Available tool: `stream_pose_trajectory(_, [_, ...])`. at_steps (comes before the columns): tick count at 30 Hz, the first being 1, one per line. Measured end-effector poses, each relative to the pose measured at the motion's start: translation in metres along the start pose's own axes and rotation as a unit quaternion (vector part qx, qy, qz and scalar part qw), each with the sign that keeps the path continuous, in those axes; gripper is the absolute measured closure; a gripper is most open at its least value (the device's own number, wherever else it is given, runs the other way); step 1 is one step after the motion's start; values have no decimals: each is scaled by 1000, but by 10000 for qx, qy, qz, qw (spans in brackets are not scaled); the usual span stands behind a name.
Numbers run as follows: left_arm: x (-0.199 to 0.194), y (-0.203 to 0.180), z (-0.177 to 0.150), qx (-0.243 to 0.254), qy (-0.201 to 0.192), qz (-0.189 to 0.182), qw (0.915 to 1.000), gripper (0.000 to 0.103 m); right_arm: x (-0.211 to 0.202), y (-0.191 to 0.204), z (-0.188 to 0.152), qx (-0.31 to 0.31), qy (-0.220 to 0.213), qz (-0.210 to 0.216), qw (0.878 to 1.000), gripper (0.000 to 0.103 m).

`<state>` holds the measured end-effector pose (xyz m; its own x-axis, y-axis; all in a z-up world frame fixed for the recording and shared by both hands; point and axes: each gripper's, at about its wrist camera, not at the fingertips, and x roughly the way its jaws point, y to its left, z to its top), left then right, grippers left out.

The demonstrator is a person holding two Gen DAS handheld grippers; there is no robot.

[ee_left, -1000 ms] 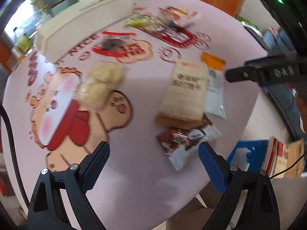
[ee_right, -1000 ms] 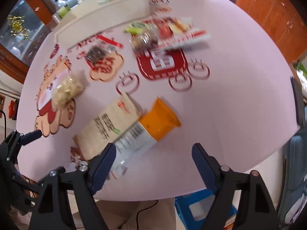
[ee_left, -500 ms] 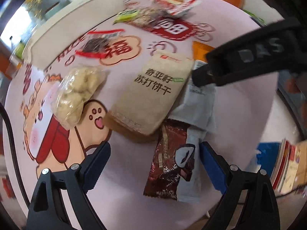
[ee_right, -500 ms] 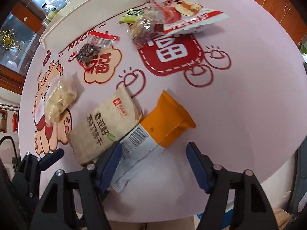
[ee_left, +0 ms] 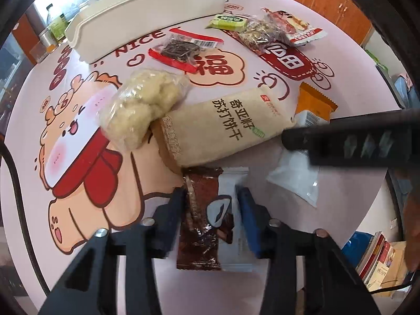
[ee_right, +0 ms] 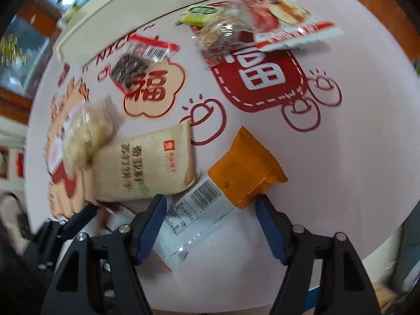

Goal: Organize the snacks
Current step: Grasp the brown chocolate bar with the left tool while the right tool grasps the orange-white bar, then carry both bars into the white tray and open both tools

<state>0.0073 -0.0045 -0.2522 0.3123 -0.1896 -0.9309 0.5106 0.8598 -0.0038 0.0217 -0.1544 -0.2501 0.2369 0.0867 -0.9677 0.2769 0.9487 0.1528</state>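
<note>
Snacks strew the table (ee_left: 341,60); left gripper (ee_left: 212,204), aimed steeply down, closes on the chocolate packet (ee_left: 204,218) low in frame; right gripper (ee_right: 210,210) spreads astride the orange-white packet (ee_right: 223,191); white tray (ee_left: 147,13), upper left, contents hidden.

pink tablecloth (ee_left: 162,283) with red cartoon prints — tan cracker bag (ee_left: 223,128), orange-and-white packet (ee_right: 231,191), brown-and-white wrapper (ee_left: 207,218).

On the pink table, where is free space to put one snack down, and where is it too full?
The table is bare on the right, between the orange-and-white packet and the rim. A smaller free patch lies near the left rim, over the cartoon print, below the puffed-snack bag. The middle front is crowded: the beige cracker pack, the brown packet and both grippers.
</note>
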Motion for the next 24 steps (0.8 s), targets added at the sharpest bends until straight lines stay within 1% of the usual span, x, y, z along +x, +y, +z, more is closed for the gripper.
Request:
stream_pose_trajectory(2, [-1, 2, 1, -129, -6, -51, 9999, 66, 2, 10, -3, -277, -55, -278, 9992, 34])
stream_pose_trajectory(3, [-2, 3, 0, -191, 3, -76, 9998, 67, 2, 15, -6, -427, -130, -437, 9980, 43])
stream_pose_trajectory(4, [-3, 4, 0, -235, 15, -110, 9997, 67, 1, 19, -8, -579, -224, -572, 9964, 57])
stream_pose_trajectory(5, [-2, 4, 0, -269, 23, -135, 9995, 68, 0, 19, -9, -627, -221, -508, 9965, 58])
stream_pose_trajectory(9, [-7, 11, -2, -393, -45, -168, 9991, 69, -5, 10, -13, -668, -220, -359, 9969, 70])
stream_pose_trajectory(12, [-20, 17, 2, -475, -181, -201, 9985, 69, -18, -2, -15, -648, -305, -252, 9971, 71])
stream_pose_trajectory(17, [-49, 24, 18, -559, -502, -199, 9970, 70, -45, -15, -10, -572, -613, -44, 9965, 72])
stream_pose_trajectory(21, [-79, 28, 46, -647, -844, -165, 9942, 70, -75, -17, 7, -559, -940, 197, 9938, 72])
stream_pose_trajectory(24, [-101, 36, 73, -688, -1107, -53, 9915, 70, -102, -8, 29, -724, -1279, 356, 9885, 71])
